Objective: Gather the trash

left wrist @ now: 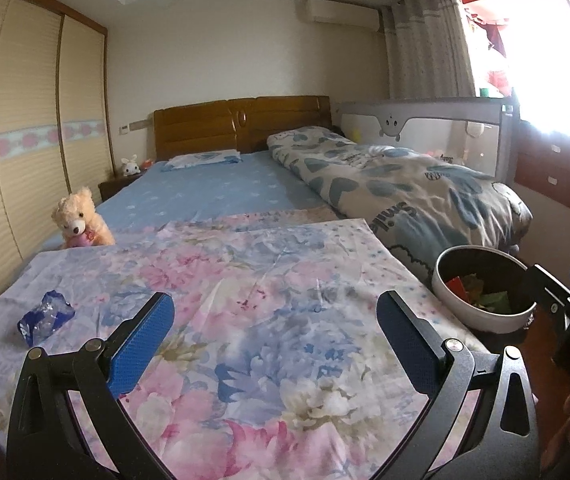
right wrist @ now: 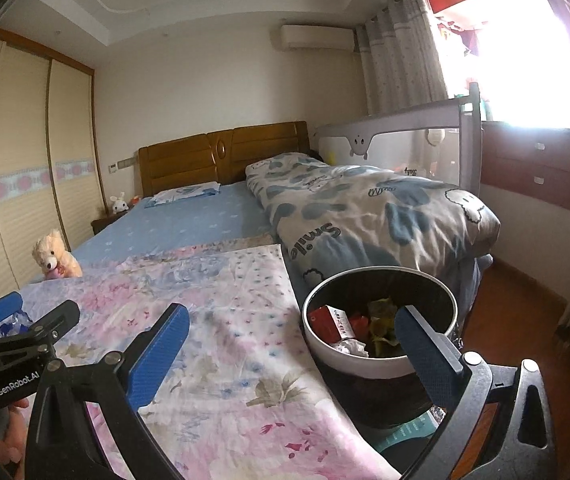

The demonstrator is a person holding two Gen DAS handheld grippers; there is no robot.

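Only the right wrist view shows the bin's (right wrist: 381,364) red box (right wrist: 331,322).

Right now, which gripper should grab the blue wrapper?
Left. The blue wrapper lies on the floral cloth just left of the open left gripper. The right gripper, also open, sits by the bin, across the left gripper from the wrapper.

Daylight floods in from the window (left wrist: 545,60) on your right, blown out to white glare in both views. The wardrobe (left wrist: 25,140) side sits dimmer. Fisheye bending curves walls and ceiling (right wrist: 205,0); corners darken. Focus holds soft throughout.
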